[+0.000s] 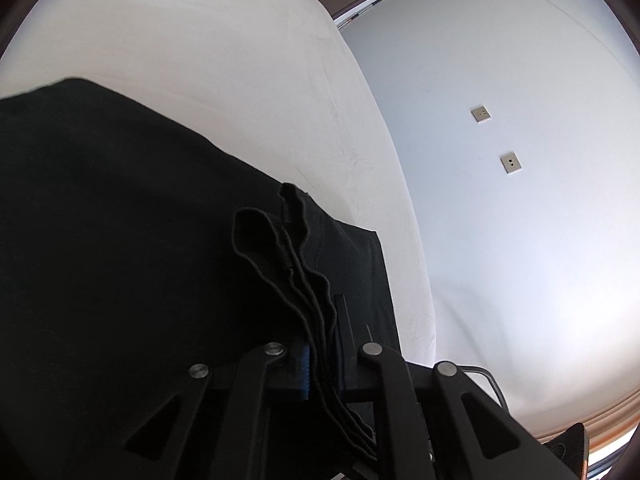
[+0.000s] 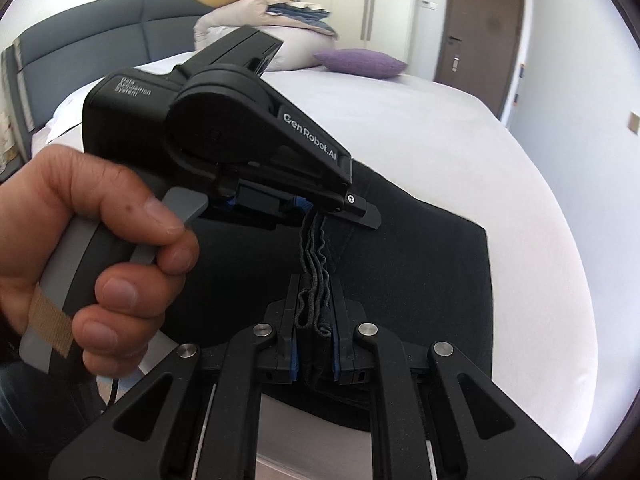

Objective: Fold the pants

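Note:
The black pants (image 1: 120,208) lie folded on the white bed sheet (image 1: 200,40). My left gripper (image 1: 322,320) is shut on the stacked hem edges of the pants (image 1: 296,264), lifted off the lower layer. In the right wrist view my right gripper (image 2: 315,300) is shut on the same bunch of layered edges (image 2: 314,264), just below the left gripper (image 2: 320,208), which a hand (image 2: 100,248) holds. The pants (image 2: 420,280) spread on the sheet beneath both grippers.
The bed (image 2: 460,128) has a grey headboard (image 2: 100,36), piled bedding (image 2: 260,8) and a purple pillow (image 2: 360,62) at its far end. A brown door (image 2: 480,32) and white wall (image 1: 520,200) with two sockets (image 1: 480,114) stand beyond the bed edge.

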